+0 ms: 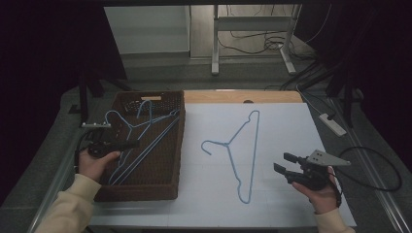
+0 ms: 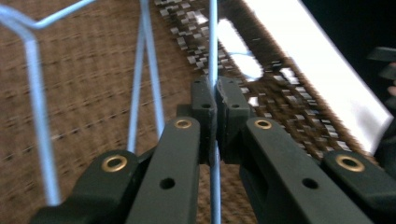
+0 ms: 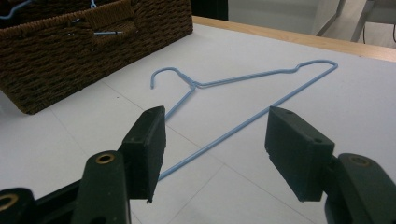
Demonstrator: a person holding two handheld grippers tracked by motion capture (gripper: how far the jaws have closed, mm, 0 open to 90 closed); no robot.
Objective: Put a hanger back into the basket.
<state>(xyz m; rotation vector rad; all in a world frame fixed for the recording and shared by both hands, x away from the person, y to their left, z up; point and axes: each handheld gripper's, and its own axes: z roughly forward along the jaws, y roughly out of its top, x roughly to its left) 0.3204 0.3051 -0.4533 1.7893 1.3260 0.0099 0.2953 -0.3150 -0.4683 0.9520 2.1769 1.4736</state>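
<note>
A brown wicker basket (image 1: 145, 193) at the table's left holds light blue wire hangers (image 1: 145, 124). My left gripper (image 1: 131, 143) reaches into it from the left and is shut on one hanger's thin wire (image 2: 213, 46), which runs straight up between the pads of the left gripper (image 2: 215, 88). More hanger wires (image 2: 145, 70) lie beside it over the basket floor (image 2: 84, 93). Another blue hanger (image 1: 227, 143) lies flat on the white tabletop, hook to the left. My right gripper (image 1: 281, 161) hovers open just right of it, jaws wide, pointing at that hanger (image 3: 193, 84) past the right gripper (image 3: 215, 140).
The basket's woven wall (image 3: 70, 60) stands left of the flat hanger. A wooden strip (image 1: 243, 96) edges the table's far side. A white power strip (image 1: 333, 124) and cables lie off the right edge. Metal desk legs (image 1: 214, 43) stand beyond.
</note>
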